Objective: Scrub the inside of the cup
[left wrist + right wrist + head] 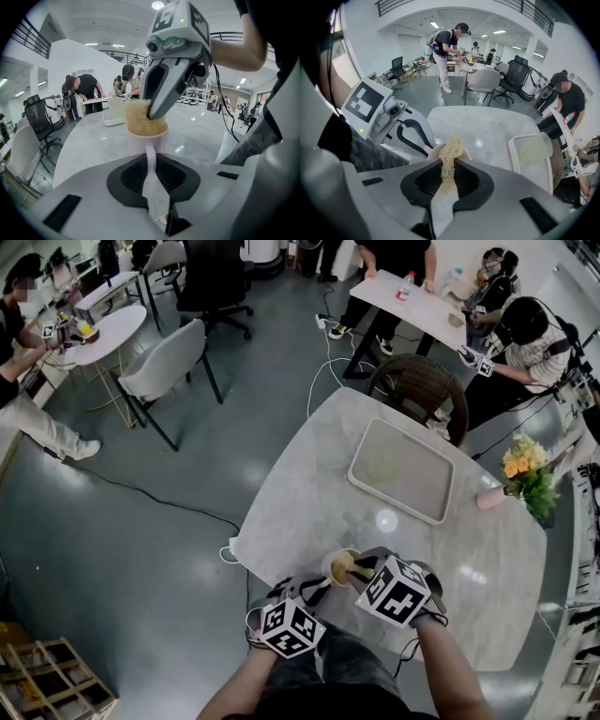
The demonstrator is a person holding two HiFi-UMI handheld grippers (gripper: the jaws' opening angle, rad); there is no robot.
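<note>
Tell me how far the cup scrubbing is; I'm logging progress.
Done: left gripper holds the cup by its handle, right gripper grips the scrubber. In hand: scrubber pushed into the cup. Left: finishing and lifting out; the inside is hidden, cleanliness unclear.

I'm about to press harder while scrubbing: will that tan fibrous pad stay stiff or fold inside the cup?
Probably folds: the pad looks loose and fibrous, pinched thin between the right gripper's jaws yet bulging above the cup. Likely light and grippy, not slippery. The cup should resist tipping, since the left gripper clamps its handle.
</note>
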